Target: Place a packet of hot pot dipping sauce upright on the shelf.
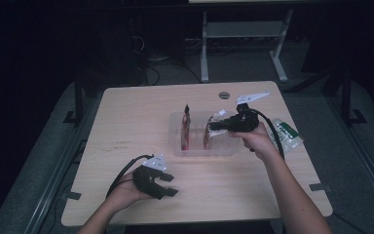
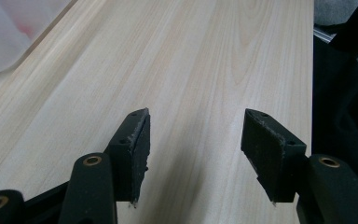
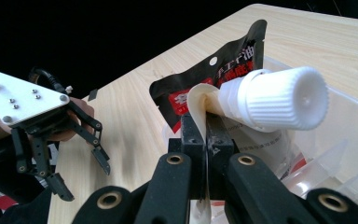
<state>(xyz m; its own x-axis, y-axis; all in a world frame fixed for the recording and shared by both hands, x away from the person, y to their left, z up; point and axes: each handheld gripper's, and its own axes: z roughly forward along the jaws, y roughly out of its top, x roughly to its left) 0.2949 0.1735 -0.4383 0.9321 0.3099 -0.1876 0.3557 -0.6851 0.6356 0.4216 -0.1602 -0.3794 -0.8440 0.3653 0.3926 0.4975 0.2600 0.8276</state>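
A clear plastic bin (image 1: 175, 146) sits mid-table. Inside it a black and red pouch (image 1: 186, 127) stands on edge. My right gripper (image 1: 213, 126) reaches in from the right, shut on the top edge of a cream spout pouch (image 1: 208, 136). In the right gripper view the jaws (image 3: 207, 126) pinch that pouch's film just beside its white ribbed cap (image 3: 279, 100), with the black and red pouch (image 3: 223, 70) behind it. My left gripper (image 1: 168, 185) rests near the table's front edge, open with nothing in it. Its pads (image 2: 137, 144) stand apart over bare wood.
A green and white packet (image 1: 286, 134) lies at the table's right edge, beside the right hand. A round cable grommet (image 1: 224, 94) sits near the far edge. A corner of the bin (image 2: 0, 37) appears at the upper left of the left gripper view. Dark floor surrounds the table.
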